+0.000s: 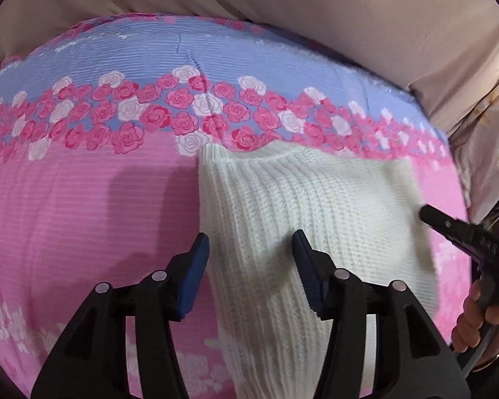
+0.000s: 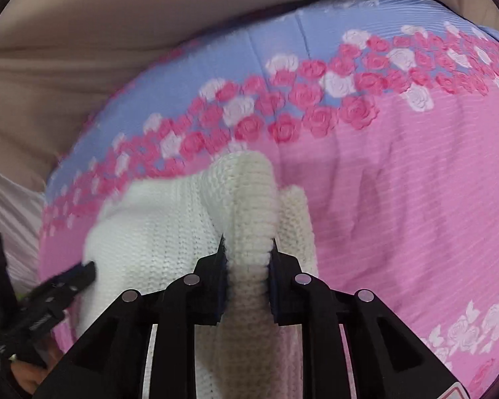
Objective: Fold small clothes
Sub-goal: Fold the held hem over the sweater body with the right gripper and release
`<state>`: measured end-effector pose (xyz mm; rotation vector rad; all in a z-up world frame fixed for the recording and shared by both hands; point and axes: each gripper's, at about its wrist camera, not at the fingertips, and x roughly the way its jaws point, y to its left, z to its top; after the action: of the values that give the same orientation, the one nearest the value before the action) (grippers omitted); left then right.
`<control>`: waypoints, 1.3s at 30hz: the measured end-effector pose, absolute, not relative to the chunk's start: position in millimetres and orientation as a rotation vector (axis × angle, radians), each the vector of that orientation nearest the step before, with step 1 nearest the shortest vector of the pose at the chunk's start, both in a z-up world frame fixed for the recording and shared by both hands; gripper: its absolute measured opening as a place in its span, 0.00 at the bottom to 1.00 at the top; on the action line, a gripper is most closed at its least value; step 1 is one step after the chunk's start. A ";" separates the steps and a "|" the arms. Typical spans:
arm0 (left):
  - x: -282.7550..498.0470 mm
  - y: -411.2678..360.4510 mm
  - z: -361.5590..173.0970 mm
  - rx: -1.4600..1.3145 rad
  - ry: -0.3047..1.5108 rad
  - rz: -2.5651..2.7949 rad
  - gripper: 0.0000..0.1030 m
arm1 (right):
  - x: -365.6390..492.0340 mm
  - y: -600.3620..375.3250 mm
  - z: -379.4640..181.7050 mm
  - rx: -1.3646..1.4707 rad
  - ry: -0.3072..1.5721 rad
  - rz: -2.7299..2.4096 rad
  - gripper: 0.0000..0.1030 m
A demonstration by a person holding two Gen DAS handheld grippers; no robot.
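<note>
A white ribbed knit garment (image 1: 309,212) lies on a pink and blue rose-print bedspread (image 1: 83,206). My left gripper (image 1: 251,249) is open just above the garment's left edge, one finger over the bedspread and one over the knit. My right gripper (image 2: 248,249) is shut on a raised fold of the white knit garment (image 2: 156,226) and holds it off the bedspread (image 2: 399,183). The right gripper also shows at the right of the left wrist view (image 1: 425,212), by the garment's right edge. The left gripper shows at the lower left of the right wrist view (image 2: 83,269).
A beige sheet (image 1: 349,10) covers the area beyond the bedspread's far edge. A pale printed cloth (image 1: 492,126) lies at the right. A hand (image 1: 475,319) holds the right gripper's handle. Open bedspread lies left of the garment.
</note>
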<state>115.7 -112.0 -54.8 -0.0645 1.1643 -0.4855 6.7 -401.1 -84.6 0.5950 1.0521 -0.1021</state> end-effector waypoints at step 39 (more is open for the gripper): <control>-22.0 -1.4 -21.6 -0.111 1.099 -0.388 0.39 | -62.7 -252.1 6.1 0.340 1.000 0.132 0.17</control>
<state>-22.0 -1.4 -21.6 -0.1108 1.0986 -0.3877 -62.7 -252.1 6.1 0.3403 0.9996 0.1325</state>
